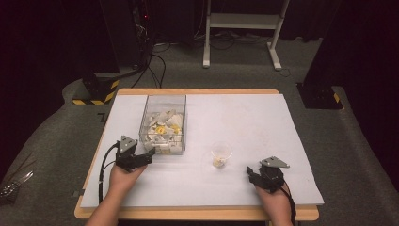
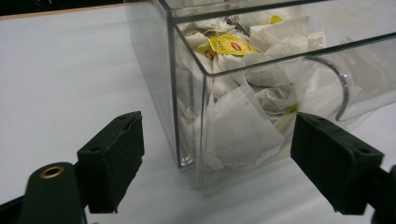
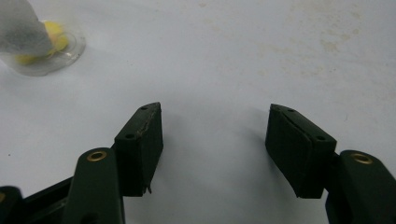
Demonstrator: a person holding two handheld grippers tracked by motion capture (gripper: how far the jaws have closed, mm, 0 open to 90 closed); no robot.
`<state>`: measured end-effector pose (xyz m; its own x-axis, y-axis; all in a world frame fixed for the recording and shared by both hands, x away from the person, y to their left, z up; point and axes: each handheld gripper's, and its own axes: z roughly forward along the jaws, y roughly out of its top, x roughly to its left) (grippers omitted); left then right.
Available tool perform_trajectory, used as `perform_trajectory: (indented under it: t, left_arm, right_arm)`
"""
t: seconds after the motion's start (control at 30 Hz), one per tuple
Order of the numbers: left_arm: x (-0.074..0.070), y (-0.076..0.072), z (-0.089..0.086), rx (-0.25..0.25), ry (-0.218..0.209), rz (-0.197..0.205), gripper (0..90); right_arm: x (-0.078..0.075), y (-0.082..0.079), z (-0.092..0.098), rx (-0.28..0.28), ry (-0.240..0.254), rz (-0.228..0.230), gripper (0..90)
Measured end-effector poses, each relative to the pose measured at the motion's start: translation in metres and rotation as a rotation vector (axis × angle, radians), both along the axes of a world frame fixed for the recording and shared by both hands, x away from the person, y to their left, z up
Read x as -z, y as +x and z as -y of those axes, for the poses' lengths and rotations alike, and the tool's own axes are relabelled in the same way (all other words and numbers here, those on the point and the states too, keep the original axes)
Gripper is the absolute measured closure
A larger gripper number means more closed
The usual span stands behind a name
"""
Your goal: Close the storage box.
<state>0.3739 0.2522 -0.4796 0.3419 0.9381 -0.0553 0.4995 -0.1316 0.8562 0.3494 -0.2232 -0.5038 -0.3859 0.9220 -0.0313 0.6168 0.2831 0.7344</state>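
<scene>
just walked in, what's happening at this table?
A person holds a gripper in each hand at a white-topped table. The left gripper, jaws open and holding nothing, sits right at the near corner of a clear box full of tea bags. The right gripper, also open, rests apart from a small clear cup that already has a tea bag in it.

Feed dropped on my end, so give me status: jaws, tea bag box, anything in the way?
Left gripper open at clear box corner, holding nothing. Right gripper open, empty, on table. Box full of tea bags. Small cup between grippers; path clear.
</scene>
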Motion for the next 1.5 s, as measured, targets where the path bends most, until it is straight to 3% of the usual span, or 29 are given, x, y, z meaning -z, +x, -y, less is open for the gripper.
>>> perform_trajectory:
  t: [0.23, 0.4, 0.6, 1.03, 1.2, 1.33, 1.5]
  left_arm:
    - [0.005, 0.009, -0.003, -0.018, -0.04, -0.009, 27.0]
    - [0.008, 0.014, -0.002, -0.035, -0.042, 0.0, 32.4]
    - [0.008, 0.022, 0.0, -0.056, -0.016, -0.008, 34.5]
    - [0.01, 0.03, -0.001, -0.094, -0.041, -0.019, 35.9]
    - [0.01, 0.029, -0.001, -0.094, -0.024, -0.021, 37.1]
    - [0.01, 0.024, -0.004, -0.083, -0.038, -0.024, 36.4]
    - [0.009, 0.011, -0.008, -0.04, -0.01, -0.03, 33.0]
  right_arm:
    - [0.0, 0.0, 0.0, 0.0, -0.001, 0.0, 36.8]
    - [0.0, 0.0, 0.0, 0.0, 0.0, 0.0, 36.9]
    - [0.0, 0.0, 0.0, 0.0, 0.0, 0.0, 36.9]
    - [0.0, 0.0, 0.0, 0.0, 0.0, 0.0, 36.8]
    - [0.0, 0.0, 0.0, 0.0, 0.0, 0.0, 36.9]
    - [0.0, 0.0, 0.0, 0.0, 0.001, -0.001, 36.9]
    - [0.0, 0.0, 0.0, 0.0, 0.0, 0.0, 36.8]
